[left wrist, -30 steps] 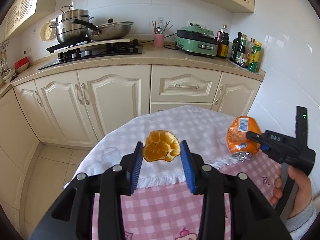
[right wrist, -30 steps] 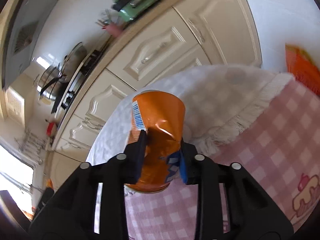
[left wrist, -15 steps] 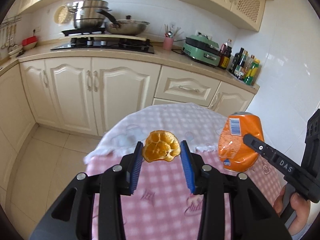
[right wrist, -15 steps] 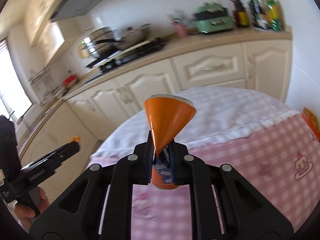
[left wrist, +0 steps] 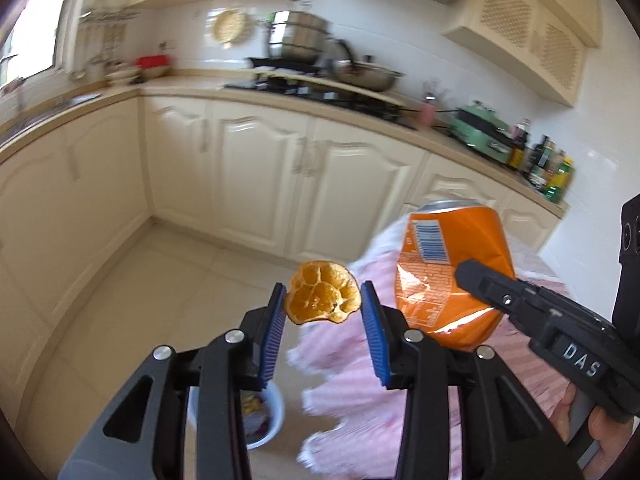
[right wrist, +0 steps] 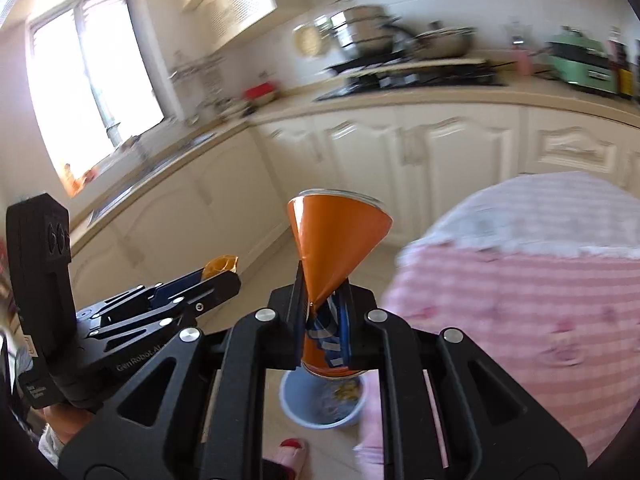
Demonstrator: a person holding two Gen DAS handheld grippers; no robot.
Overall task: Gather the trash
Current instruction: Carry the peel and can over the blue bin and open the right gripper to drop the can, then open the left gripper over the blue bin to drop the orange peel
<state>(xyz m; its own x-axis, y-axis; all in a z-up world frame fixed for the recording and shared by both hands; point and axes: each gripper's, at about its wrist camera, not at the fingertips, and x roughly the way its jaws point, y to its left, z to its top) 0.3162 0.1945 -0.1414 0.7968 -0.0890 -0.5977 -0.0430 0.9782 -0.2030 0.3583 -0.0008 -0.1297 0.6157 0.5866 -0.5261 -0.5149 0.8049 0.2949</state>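
While my left gripper (left wrist: 322, 312) has its jaws partway closed on the orange peel (left wrist: 323, 298), my right gripper (right wrist: 323, 312) has its jaws squeezed nearly together, crushing the orange can (right wrist: 334, 240) at its middle. Both are in the air above the blue bin (right wrist: 320, 418) on the floor, beside the pink-checked tabletop (right wrist: 520, 300).

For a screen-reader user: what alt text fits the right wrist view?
The right gripper pinches a crushed orange can above a blue bin on the floor. Left of it, the left gripper holds an orange peel.
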